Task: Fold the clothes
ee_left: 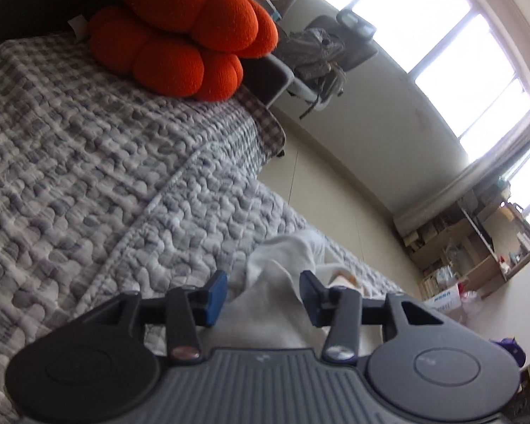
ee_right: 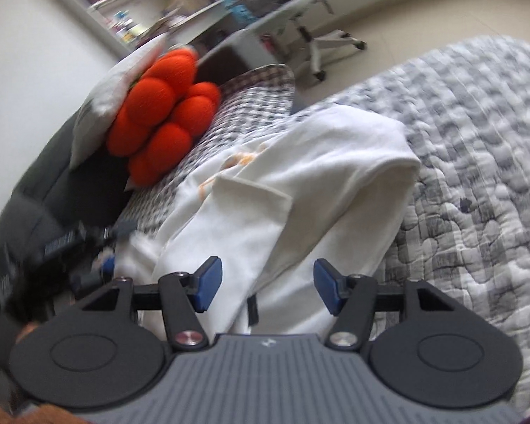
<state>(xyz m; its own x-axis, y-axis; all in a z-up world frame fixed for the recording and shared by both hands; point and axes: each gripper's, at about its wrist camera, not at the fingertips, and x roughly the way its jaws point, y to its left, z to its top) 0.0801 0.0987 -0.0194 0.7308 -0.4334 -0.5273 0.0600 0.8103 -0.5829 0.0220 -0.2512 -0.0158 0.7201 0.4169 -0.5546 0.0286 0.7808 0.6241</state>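
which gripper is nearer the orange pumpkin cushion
Left, though only as a guess from how large it looms. The orange pumpkin cushion sits up the bed beyond the open left gripper; from the open right gripper it lies past the white garment.

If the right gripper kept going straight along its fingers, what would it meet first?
Most likely the white garment: it lies directly ahead between the open right gripper pads, spread on the grey quilted bedspread. Depth is unclear, but nothing shows in between.
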